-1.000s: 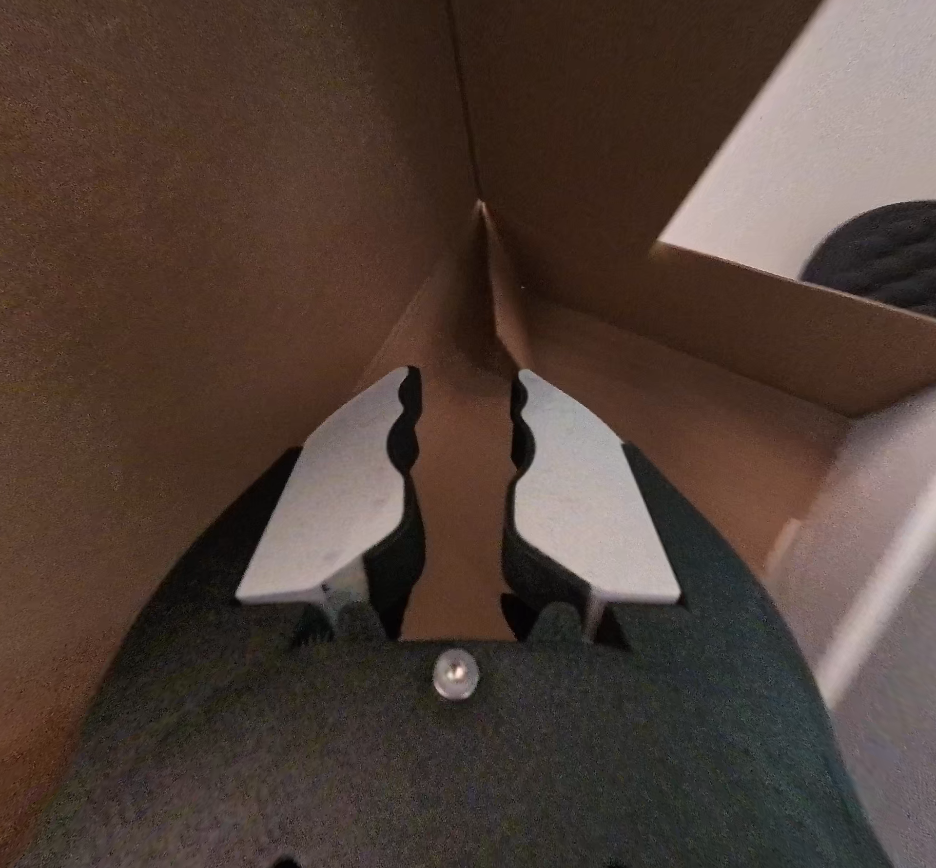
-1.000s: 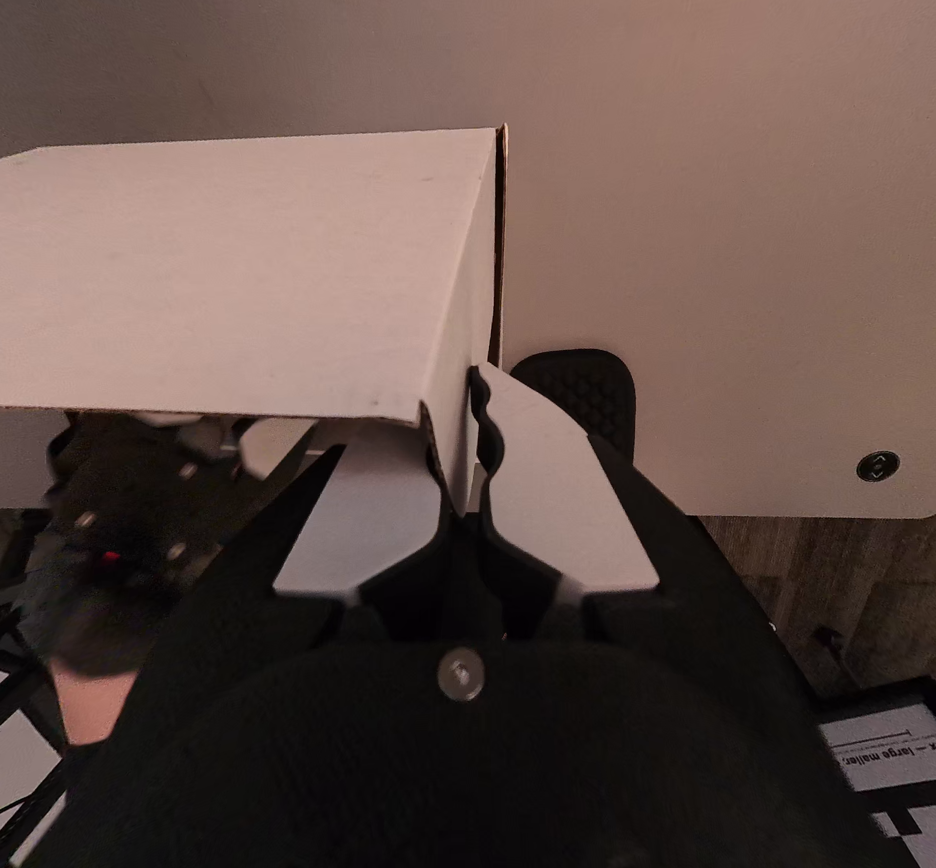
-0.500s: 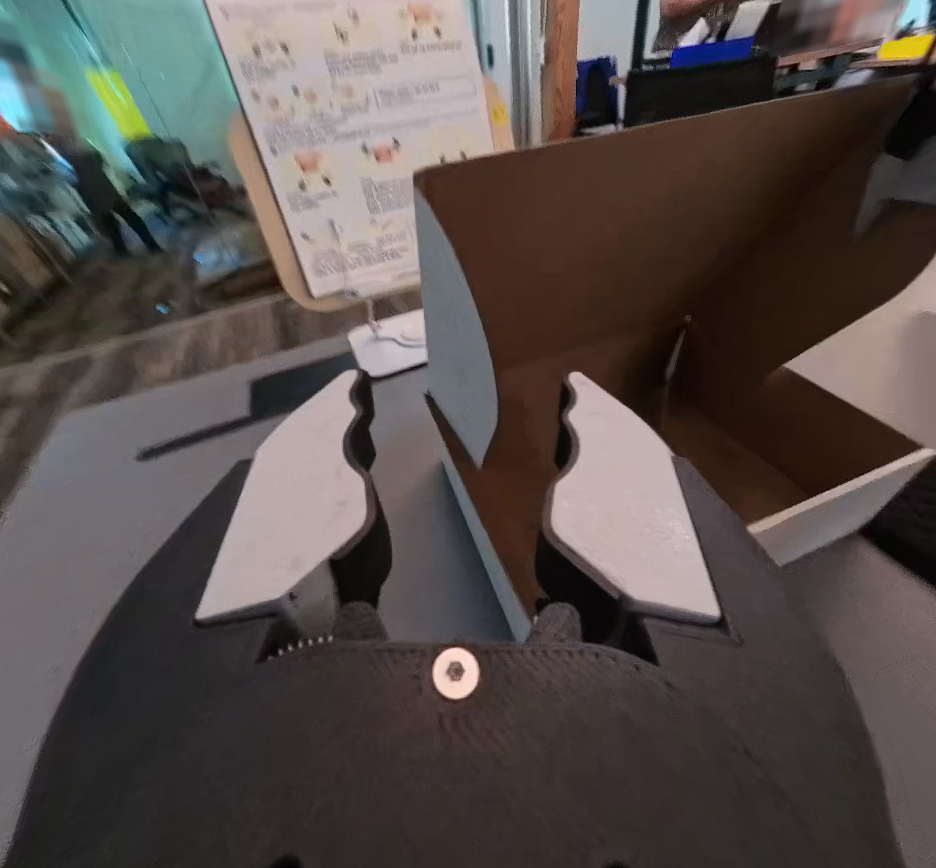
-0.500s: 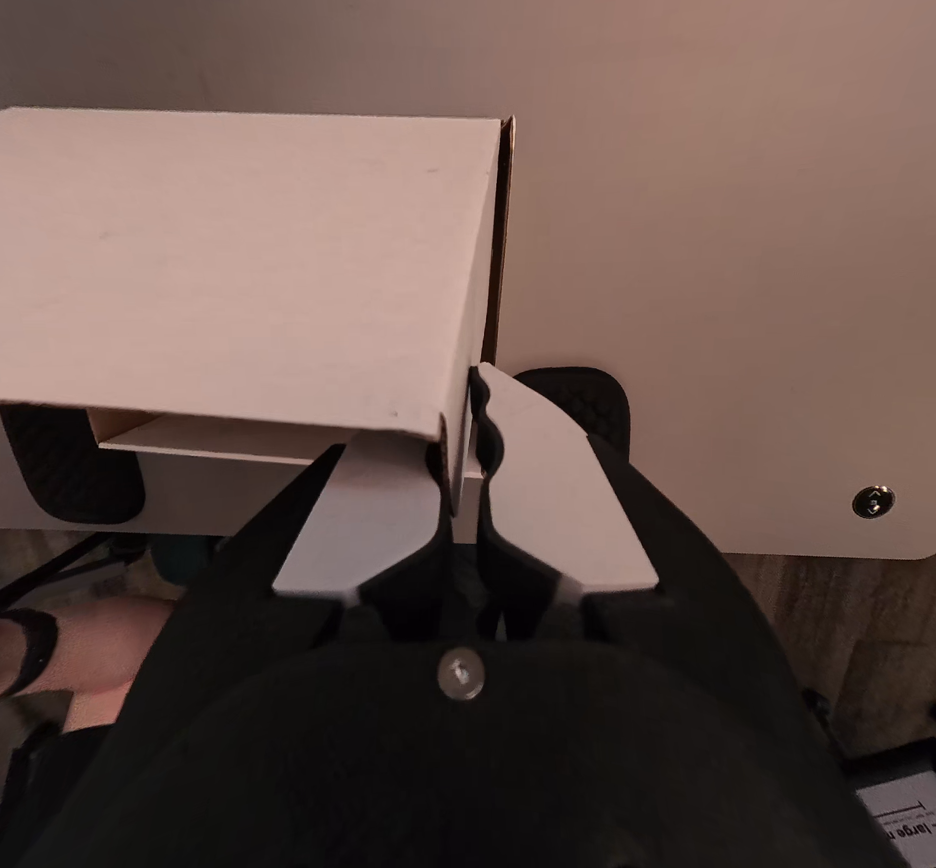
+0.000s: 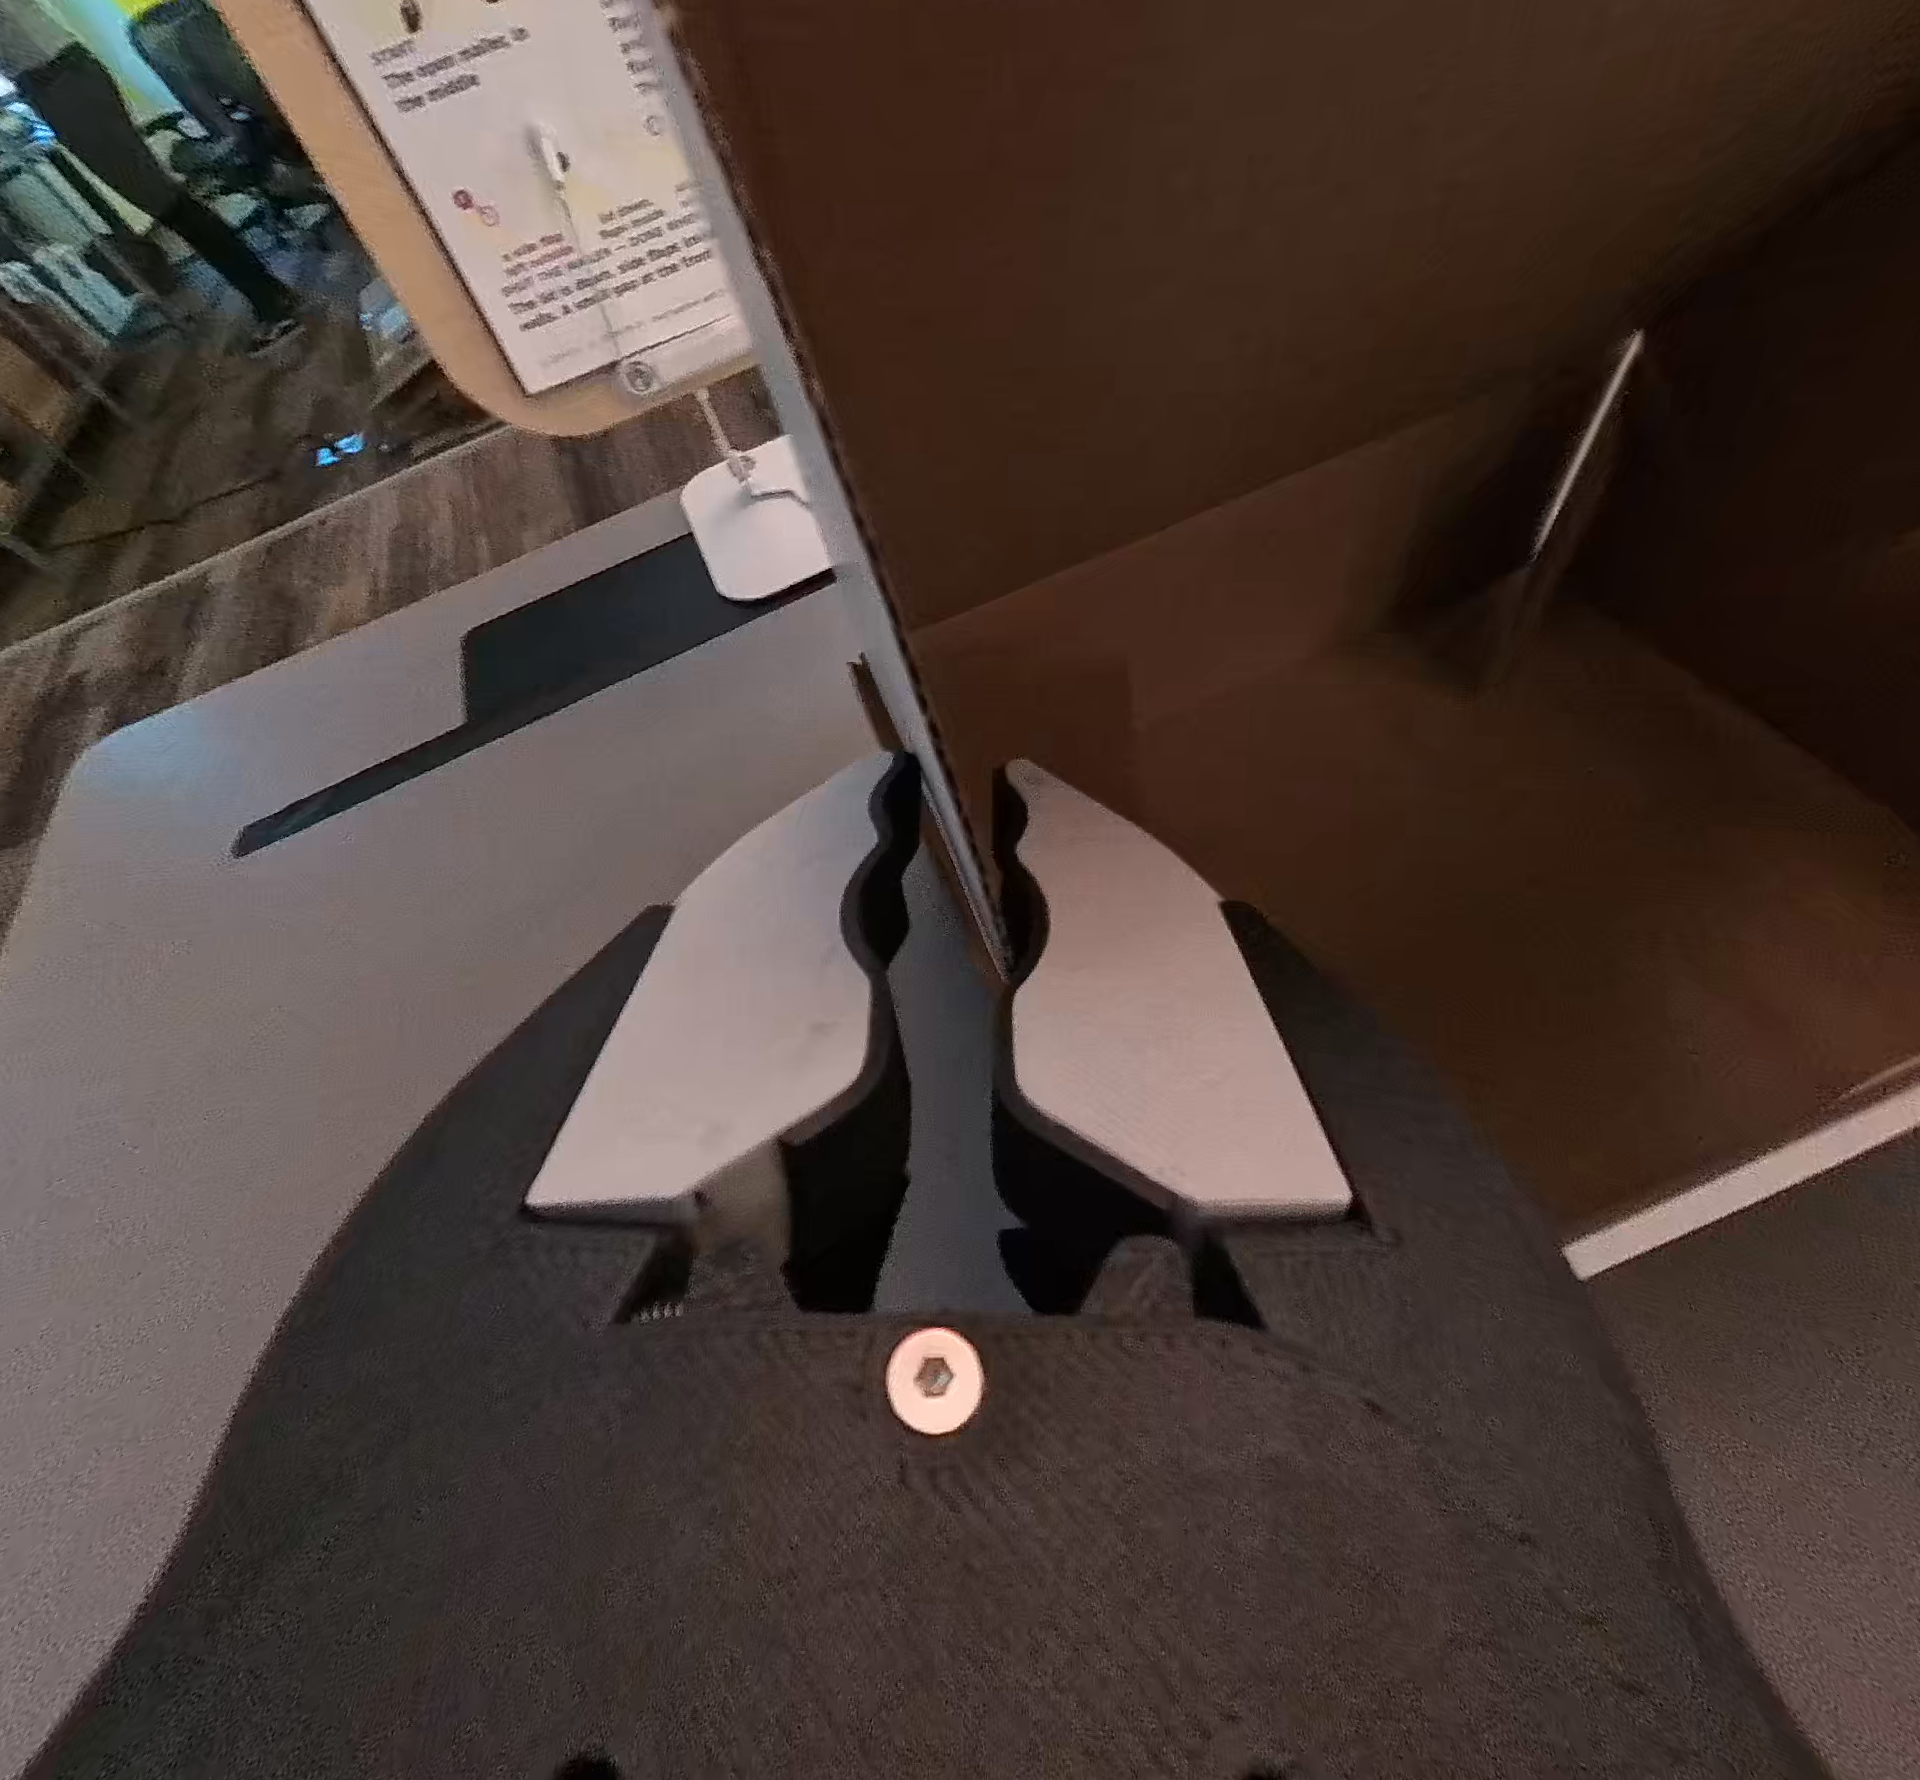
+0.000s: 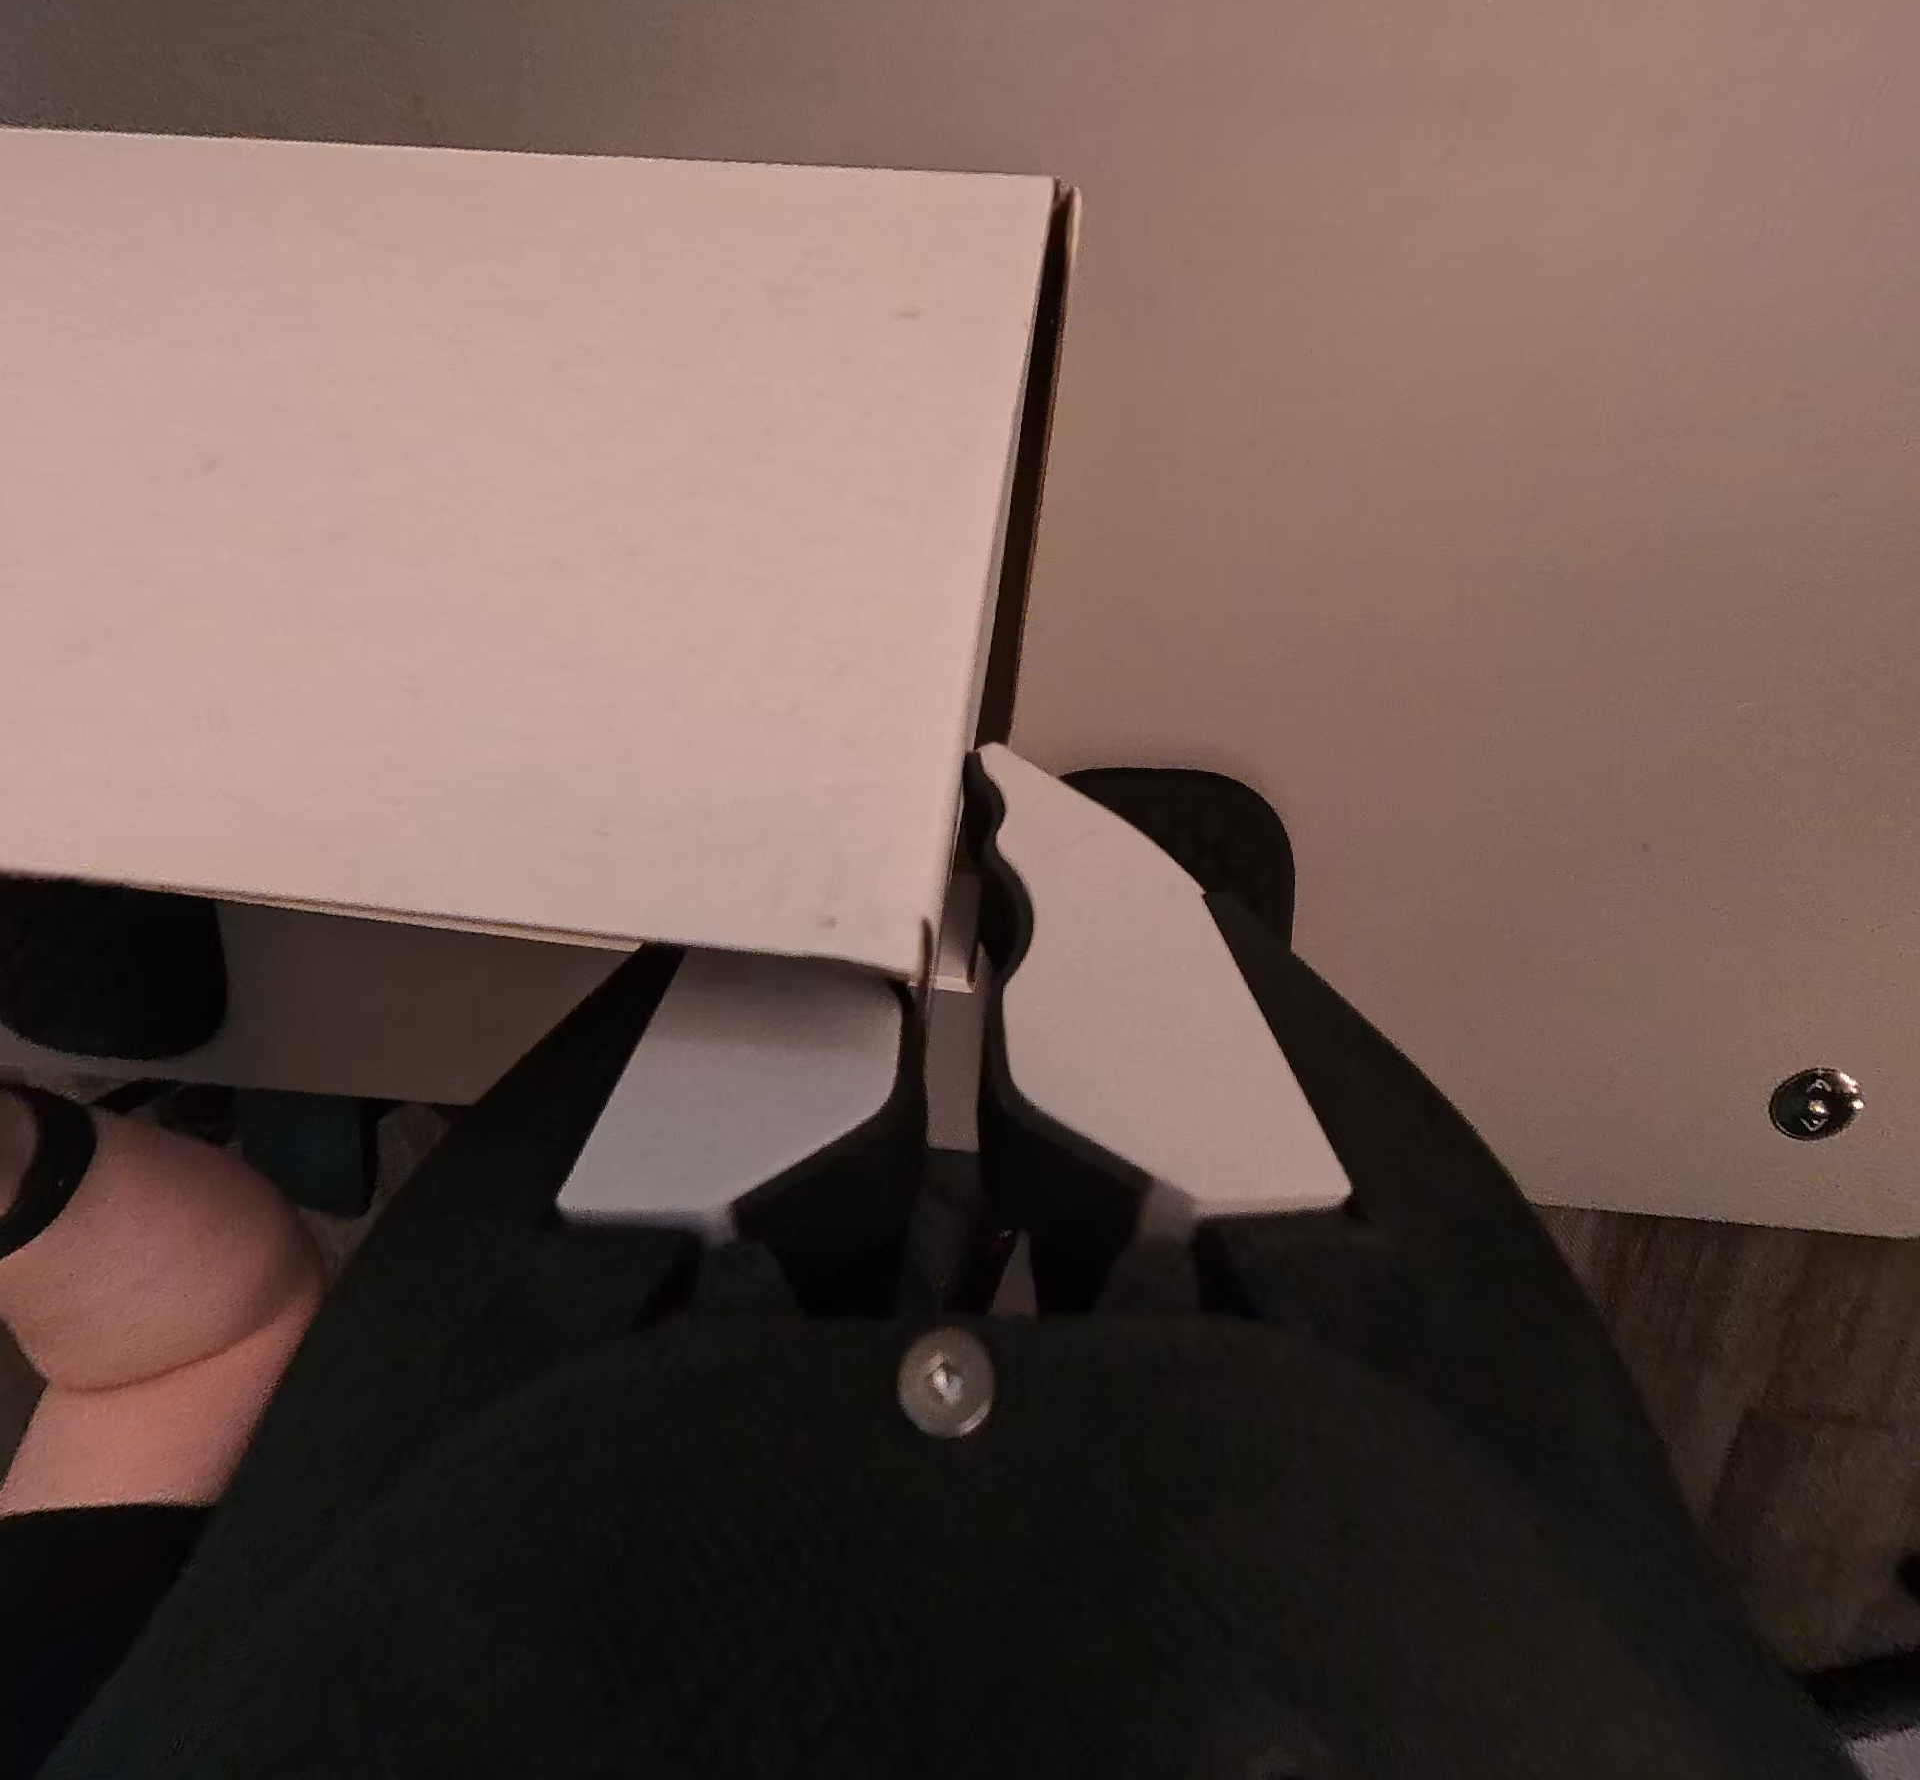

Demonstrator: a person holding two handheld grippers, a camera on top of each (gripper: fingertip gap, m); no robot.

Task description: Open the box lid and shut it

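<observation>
At the white cardboard box lid (image 6: 499,525), I have my right gripper (image 6: 951,883) pinching its side flap, my left gripper (image 5: 951,883) narrowly parted astride its other edge.

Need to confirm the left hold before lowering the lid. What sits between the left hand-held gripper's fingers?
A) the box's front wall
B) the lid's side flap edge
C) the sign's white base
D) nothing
B: in the left wrist view the left hand-held gripper straddles the lid's side flap edge.
</observation>
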